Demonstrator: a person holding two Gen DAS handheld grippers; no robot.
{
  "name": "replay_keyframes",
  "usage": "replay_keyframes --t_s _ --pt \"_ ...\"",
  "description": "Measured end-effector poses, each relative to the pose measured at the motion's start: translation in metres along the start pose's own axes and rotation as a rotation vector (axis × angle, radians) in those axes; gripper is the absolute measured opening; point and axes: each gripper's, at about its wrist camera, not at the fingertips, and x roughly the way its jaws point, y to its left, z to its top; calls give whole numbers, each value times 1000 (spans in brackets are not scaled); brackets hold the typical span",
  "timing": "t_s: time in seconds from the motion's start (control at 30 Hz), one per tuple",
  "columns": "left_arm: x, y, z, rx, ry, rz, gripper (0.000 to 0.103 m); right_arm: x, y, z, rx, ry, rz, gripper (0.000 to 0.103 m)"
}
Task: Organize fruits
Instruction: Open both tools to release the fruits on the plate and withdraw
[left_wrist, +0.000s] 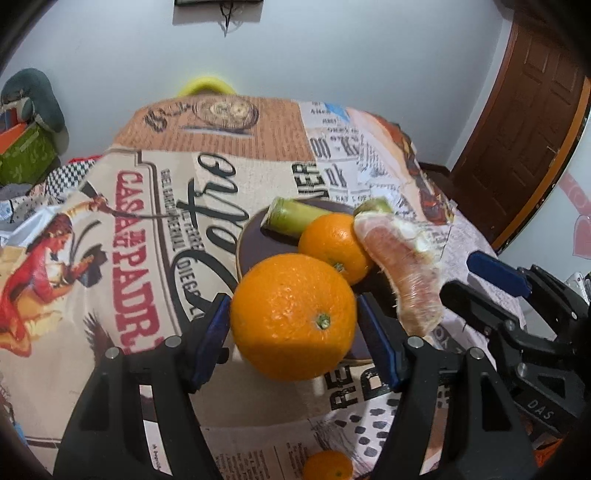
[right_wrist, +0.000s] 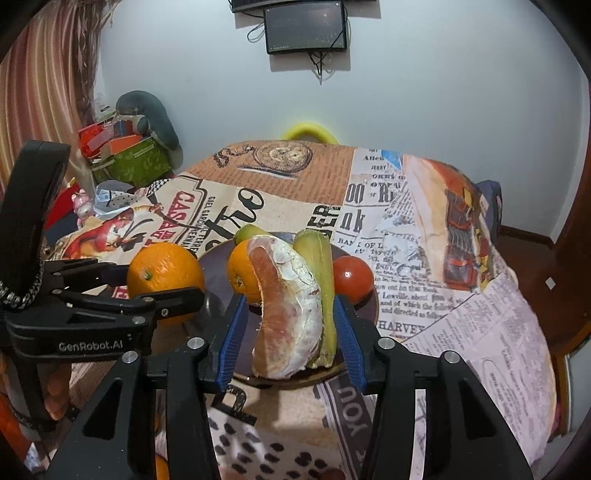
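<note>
Large orange (left_wrist: 293, 317): clamped between the blue pads of the left gripper (left_wrist: 293, 321), stem end facing the camera, held at the near-left rim of the dark plate (right_wrist: 364, 314).
Pomelo wedge (right_wrist: 286, 310): curved, long axis running away from the right gripper (right_wrist: 288, 328), whose pads close on it with a green rind piece (right_wrist: 321, 280), above the plate's near side.
On plate: small orange (right_wrist: 243, 277), tomato (right_wrist: 352, 278).
Counter: printed cloth (right_wrist: 461, 332); another orange (left_wrist: 327, 466) at the near edge.
</note>
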Motion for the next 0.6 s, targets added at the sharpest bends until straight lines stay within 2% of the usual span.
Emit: replay_keyframes --t_s 0.33,0.6 --pt "-53 -14 -1 49 -87 29 70 -25 8 -5 -13 -3 -1 46" --pt "-95 -16 -20 57 -111 59 70 -48 20 -18 -25 8 7 50"
